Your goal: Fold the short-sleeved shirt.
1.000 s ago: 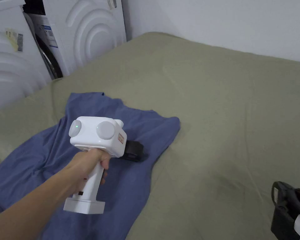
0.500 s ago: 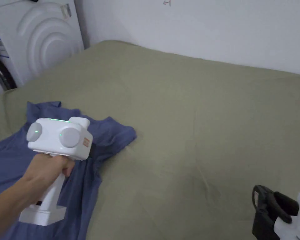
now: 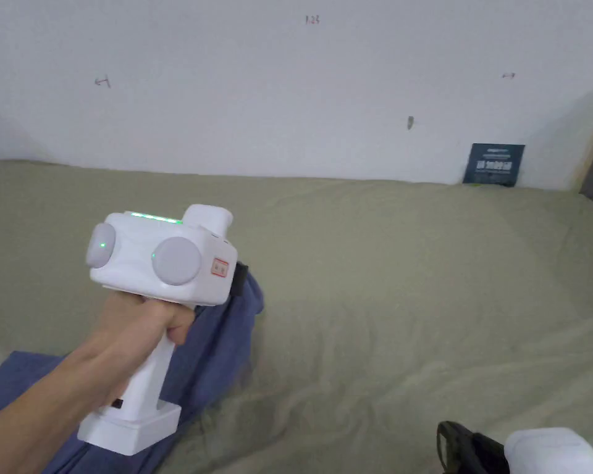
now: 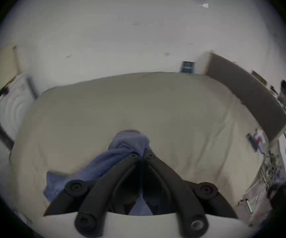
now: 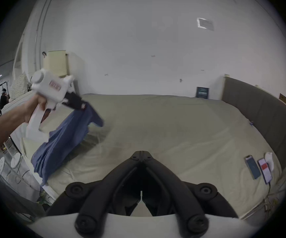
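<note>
Head view puts your left gripper [image 3: 243, 281] at the left, raised above the olive bed sheet [image 3: 412, 278], with the blue short-sleeved shirt [image 3: 218, 358] trailing down from it toward the near-left corner of the bed. In the left gripper view its jaws are closed together on a bunched fold of that shirt [image 4: 130, 143], cloth squeezed between the tips. From the right gripper view, the shirt [image 5: 65, 138] hangs in a long drape from the left gripper [image 5: 82, 107], its lower end still resting on the bed's near-left edge.

It looks light and very limp, so expect it to sag, twist and fold on itself from a single pinch; it won't hold any shape until you lay it flat. You'd probably do best to take a second hold at a matching shoulder seam or hem corner, so the fabric spreads between two points.

Further right, your right gripper [image 5: 141, 153] is low and near, over bare sheet well apart from the shirt, its jaws brought together on nothing. Two phones [image 5: 258, 168] lie at the bed's near-right edge.
</note>
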Tool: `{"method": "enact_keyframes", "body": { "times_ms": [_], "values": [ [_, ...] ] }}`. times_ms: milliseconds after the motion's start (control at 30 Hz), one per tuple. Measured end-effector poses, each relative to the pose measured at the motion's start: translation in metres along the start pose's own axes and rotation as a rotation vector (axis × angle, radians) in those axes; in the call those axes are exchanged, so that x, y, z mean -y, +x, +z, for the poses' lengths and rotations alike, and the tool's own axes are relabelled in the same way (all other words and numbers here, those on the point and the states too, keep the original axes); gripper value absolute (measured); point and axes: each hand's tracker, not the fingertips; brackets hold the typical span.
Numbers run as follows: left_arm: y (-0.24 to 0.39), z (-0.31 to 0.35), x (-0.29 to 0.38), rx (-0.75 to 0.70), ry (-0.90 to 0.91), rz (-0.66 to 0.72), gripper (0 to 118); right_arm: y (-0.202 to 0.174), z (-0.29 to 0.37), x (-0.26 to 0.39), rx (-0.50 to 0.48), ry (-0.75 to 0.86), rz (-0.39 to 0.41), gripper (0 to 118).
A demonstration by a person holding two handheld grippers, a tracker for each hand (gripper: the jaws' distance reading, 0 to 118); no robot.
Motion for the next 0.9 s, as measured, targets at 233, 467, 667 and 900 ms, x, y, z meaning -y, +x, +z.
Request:
{"method": "enact_keyframes", "body": {
  "times_ms": [233,467,667,900],
  "values": [
    [0.171,-0.067,-0.029,0.289,-0.034,-0.106,0,0.061,0.014,0.012,0.136,-0.022,-0.072,1],
    [0.220,-0.169,0.034,0.266,-0.279,-0.118,0,0.094,0.002,0.024,0.189,-0.068,-0.128,1],
    [0.199,-0.185,0.064,0.189,-0.287,-0.094,118,0.096,-0.010,0.026,0.188,-0.081,-0.139,1],
    [0.141,-0.024,0.061,0.110,0.062,-0.042,70,0.079,0.002,0.012,0.168,-0.016,-0.127,1]
  ]
}}
